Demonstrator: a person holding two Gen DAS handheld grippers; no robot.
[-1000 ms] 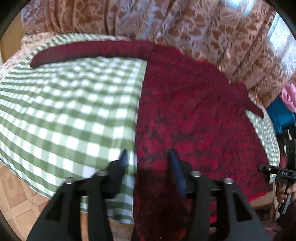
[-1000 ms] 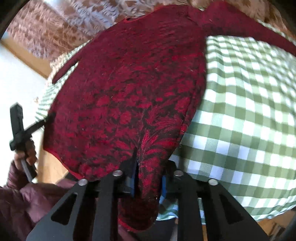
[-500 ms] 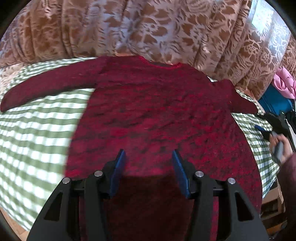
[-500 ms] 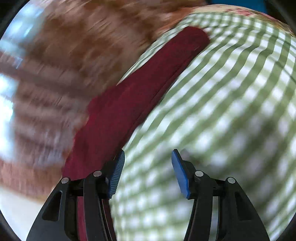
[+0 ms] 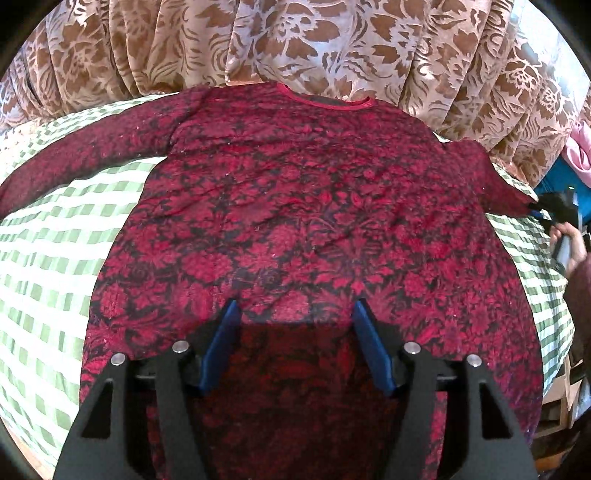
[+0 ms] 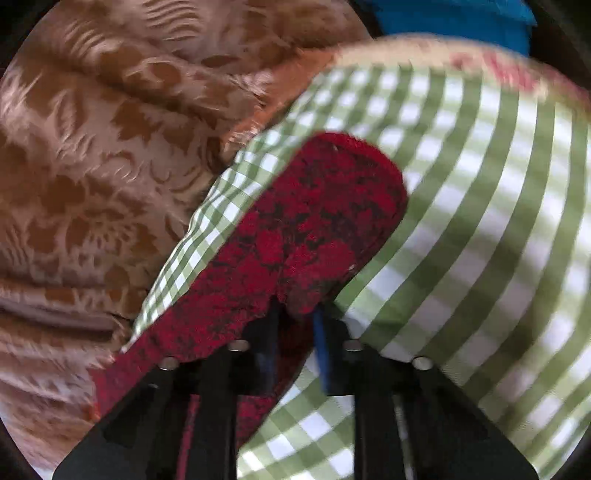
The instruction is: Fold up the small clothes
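A red and black patterned sweater (image 5: pixel 303 206) lies flat and spread out on the green checked table (image 5: pixel 48 229), neckline at the far edge, both sleeves out to the sides. My left gripper (image 5: pixel 295 321) is open and empty, just above the sweater's lower middle. My right gripper (image 6: pixel 295 314) is shut on the sweater's right sleeve (image 6: pixel 310 214) near the cuff, with the cuff end lying ahead of the fingers on the cloth. In the left wrist view the right gripper (image 5: pixel 543 212) shows at the sleeve tip on the far right.
A brown floral curtain (image 5: pixel 295 40) hangs right behind the table's far edge and also shows in the right wrist view (image 6: pixel 92 166). Something blue (image 6: pixel 461 18) and a pink cloth (image 5: pixel 580 147) lie beyond the table's right end.
My right gripper let go of the sweater's hem, moved open to the right sleeve and shut on it near the cuff. My left gripper moved from the sweater's left edge to its middle, staying open.
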